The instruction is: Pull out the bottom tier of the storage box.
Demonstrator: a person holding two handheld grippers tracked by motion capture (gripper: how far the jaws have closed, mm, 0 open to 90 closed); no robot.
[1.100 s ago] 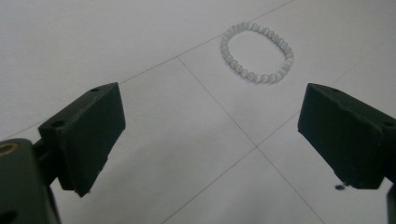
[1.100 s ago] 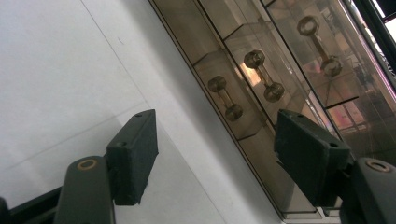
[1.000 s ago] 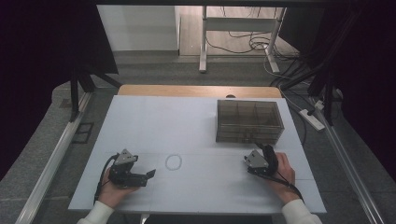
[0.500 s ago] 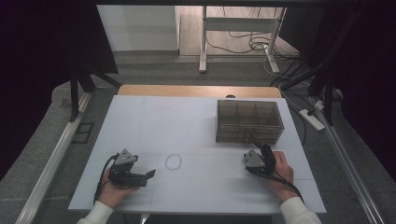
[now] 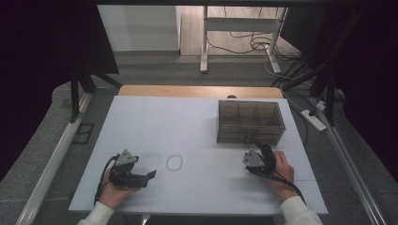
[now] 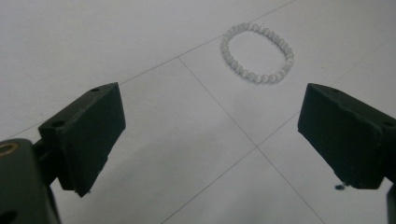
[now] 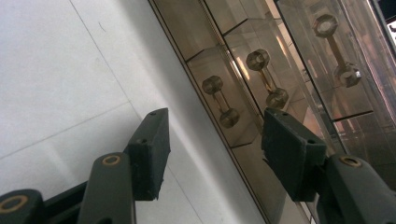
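Bracelet untouched, box waiting.
The bead bracelet (image 6: pixel 258 53) lies near-centre on the table (image 5: pixel 187 117); left gripper (image 5: pixel 149 175) and right gripper (image 7: pixel 212 149) gape empty; box (image 5: pixel 250 121) far right.

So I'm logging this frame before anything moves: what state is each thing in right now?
Bead bracelet: flat on the table, a closed loop, untouched.
Drawer box: upright on the table, all three handled drawers pushed in.
Left gripper: fingers wide open, empty, aimed toward the bracelet.
Right gripper: fingers open, empty, facing the drawer fronts.
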